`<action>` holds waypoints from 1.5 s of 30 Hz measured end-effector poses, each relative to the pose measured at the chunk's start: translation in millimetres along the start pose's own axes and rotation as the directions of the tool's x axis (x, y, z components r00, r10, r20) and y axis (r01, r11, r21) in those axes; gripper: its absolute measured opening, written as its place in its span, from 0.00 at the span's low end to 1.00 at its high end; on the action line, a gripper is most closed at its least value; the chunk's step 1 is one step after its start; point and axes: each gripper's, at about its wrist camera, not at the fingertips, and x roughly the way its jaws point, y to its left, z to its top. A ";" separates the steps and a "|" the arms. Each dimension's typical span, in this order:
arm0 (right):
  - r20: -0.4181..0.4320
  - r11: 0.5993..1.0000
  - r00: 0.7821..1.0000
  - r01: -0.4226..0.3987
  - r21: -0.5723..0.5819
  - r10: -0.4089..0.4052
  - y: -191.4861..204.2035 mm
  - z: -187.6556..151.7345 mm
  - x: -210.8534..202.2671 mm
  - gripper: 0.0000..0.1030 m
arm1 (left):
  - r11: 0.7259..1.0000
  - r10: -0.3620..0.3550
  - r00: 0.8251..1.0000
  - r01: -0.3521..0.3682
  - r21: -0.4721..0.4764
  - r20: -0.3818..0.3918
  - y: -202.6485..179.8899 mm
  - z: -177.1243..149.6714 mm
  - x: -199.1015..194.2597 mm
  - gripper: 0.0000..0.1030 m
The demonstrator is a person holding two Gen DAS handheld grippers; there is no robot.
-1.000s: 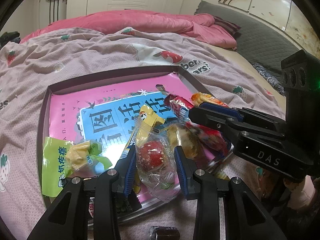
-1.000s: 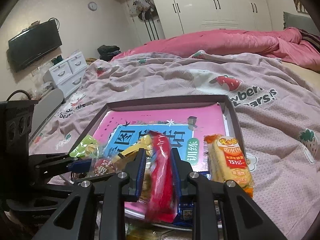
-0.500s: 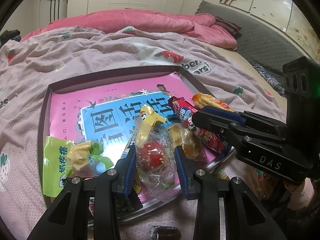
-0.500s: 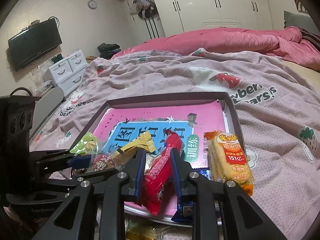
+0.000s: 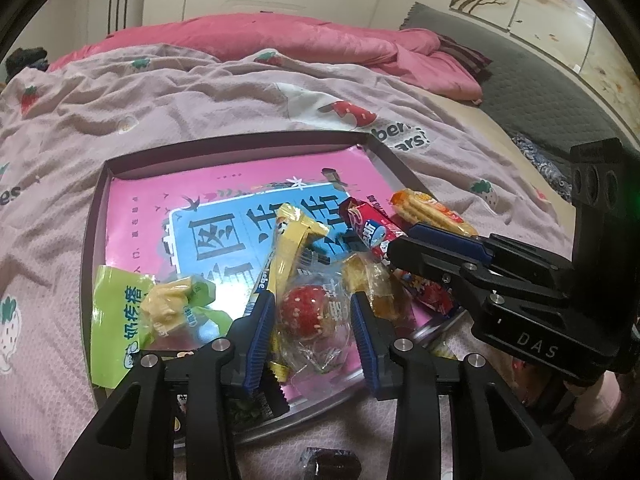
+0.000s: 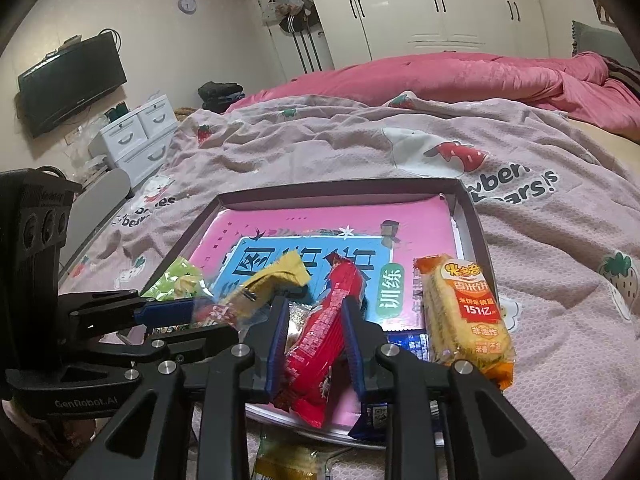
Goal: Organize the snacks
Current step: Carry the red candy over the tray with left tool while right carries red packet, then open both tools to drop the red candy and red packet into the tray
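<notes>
Snacks (image 5: 304, 312) in tray (image 5: 240, 148) on bedspread (image 5: 200, 96)

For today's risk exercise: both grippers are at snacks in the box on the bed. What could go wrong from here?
1. The left gripper, jaws just opening, straddles a clear packet on the box's near edge; it could slide out.
2. The right gripper pinches the red packet; its contents may crush.
3. The two grippers are close and might collide.

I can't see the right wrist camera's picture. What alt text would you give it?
A black claw grips a red snack packet over a shallow tray lined with a pink book, on a bed. An orange rice cracker pack lies at the tray's right edge; a second claw enters from the left.
</notes>
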 end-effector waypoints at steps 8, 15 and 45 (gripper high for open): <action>-0.010 1.000 1.000 -0.016 -0.008 0.016 2.7 -0.6 0.8 0.29 | 1.000 0.007 1.000 -0.007 -0.006 0.000 0.3 1.2 -3.7 0.47; -0.015 1.000 1.000 -0.022 -0.003 0.022 2.5 -1.5 0.1 0.31 | 1.000 0.009 1.000 -0.009 -0.011 0.003 1.9 1.9 -7.8 0.49; 0.023 1.000 1.000 0.010 0.003 -0.010 -0.8 0.6 -15.9 0.44 | 0.999 0.043 0.999 -0.042 -0.025 0.030 9.8 4.0 -28.4 0.58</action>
